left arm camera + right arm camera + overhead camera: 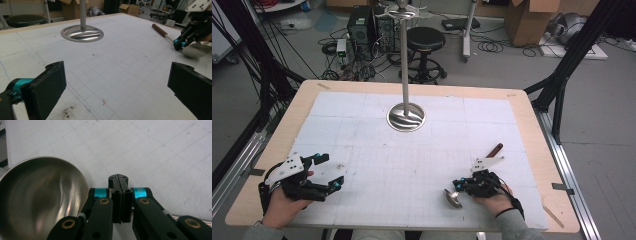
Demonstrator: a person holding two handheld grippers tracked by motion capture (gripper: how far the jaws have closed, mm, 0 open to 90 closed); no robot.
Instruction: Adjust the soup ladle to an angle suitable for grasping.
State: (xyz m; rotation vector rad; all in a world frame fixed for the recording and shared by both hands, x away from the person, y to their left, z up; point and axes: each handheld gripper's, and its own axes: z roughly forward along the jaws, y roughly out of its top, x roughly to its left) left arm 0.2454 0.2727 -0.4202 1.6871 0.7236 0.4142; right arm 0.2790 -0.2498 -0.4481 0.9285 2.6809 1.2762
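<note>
**Ladle gripped by its thin shaft, rack post well apart**

The right gripper (460, 186) had its jaws pressed fully together on the thin metal shaft of the ladle (453, 197), close behind the bowl. In the right gripper view the polished bowl (37, 202) sat just beside the closed jaws, and a sliver of shaft showed past them at the lower right. Gripping near the bowl probably kept the heavy end under control, while the dark wooden handle (495, 149) stuck out behind the gripper toward the table's far right side. The bowl lay low at the near edge of the white gridded mat (412, 165); whether it touched the mat could not be told.

The left gripper (329, 172) rested at the near left, its jaws spread wide with nothing between them, seemingly kept ready.

A tall metal post rose from a round steel base (406, 118) near the far middle of the mat, likely a hanging rack. Bare mat lay between ladle and post. A black stool (425, 39) stood beyond the table.
</note>
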